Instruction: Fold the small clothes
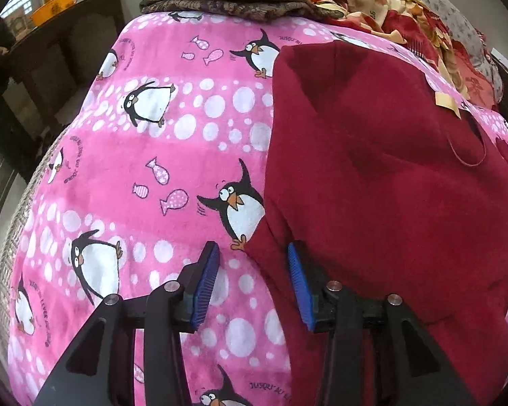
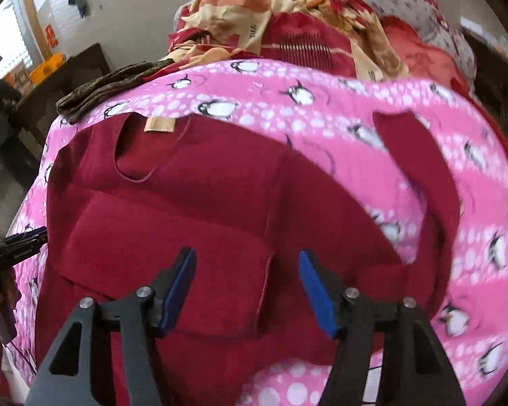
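A pink penguin-print blanket (image 1: 159, 169) covers the bed, a dark red garment (image 1: 372, 176) spread on it. The left gripper (image 1: 252, 284) hovers, jaws apart, at the garment's edge. Only the right view shows a folded-over sleeve under the released right gripper (image 2: 247, 291), the neckline label (image 2: 159, 124) and a second sleeve (image 2: 420, 169) lying outstretched.
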`<control>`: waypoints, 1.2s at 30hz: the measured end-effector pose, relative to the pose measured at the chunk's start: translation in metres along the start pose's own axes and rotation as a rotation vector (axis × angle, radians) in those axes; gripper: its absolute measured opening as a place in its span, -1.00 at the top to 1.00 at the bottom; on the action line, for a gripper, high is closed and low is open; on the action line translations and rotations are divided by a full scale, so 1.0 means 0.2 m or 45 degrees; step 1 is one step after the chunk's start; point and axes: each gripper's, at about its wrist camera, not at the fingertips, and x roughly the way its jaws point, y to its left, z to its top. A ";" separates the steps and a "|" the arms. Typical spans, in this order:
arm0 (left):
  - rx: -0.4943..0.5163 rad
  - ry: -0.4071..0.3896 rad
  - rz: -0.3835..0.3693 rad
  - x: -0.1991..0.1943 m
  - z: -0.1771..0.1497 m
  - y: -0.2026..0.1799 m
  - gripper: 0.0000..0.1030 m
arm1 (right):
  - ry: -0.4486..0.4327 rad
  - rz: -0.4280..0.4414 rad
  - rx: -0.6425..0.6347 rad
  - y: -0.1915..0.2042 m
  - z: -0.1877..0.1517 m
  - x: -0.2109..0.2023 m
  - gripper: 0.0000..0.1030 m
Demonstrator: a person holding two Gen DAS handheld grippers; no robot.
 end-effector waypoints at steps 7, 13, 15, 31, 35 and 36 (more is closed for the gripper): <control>-0.031 0.000 -0.006 -0.03 -0.03 0.00 0.55 | 0.046 -0.047 0.005 0.04 0.02 0.17 0.85; -0.053 -0.011 -0.013 -0.05 -0.06 0.01 0.48 | -0.148 -0.055 0.053 -0.02 0.04 -0.10 0.85; -0.061 -0.012 -0.017 -0.05 -0.07 0.02 0.47 | -0.120 -0.148 0.092 -0.07 0.03 -0.07 0.83; -0.082 0.000 -0.103 -0.06 -0.08 0.08 0.45 | 0.020 0.419 -0.505 1.08 0.38 0.45 0.20; -0.090 0.002 -0.126 -0.05 -0.08 0.10 0.44 | 0.153 0.363 -0.667 1.26 0.38 0.71 0.27; -0.090 0.002 -0.131 -0.05 -0.08 0.10 0.44 | 0.172 0.347 -0.670 1.26 0.38 0.75 0.56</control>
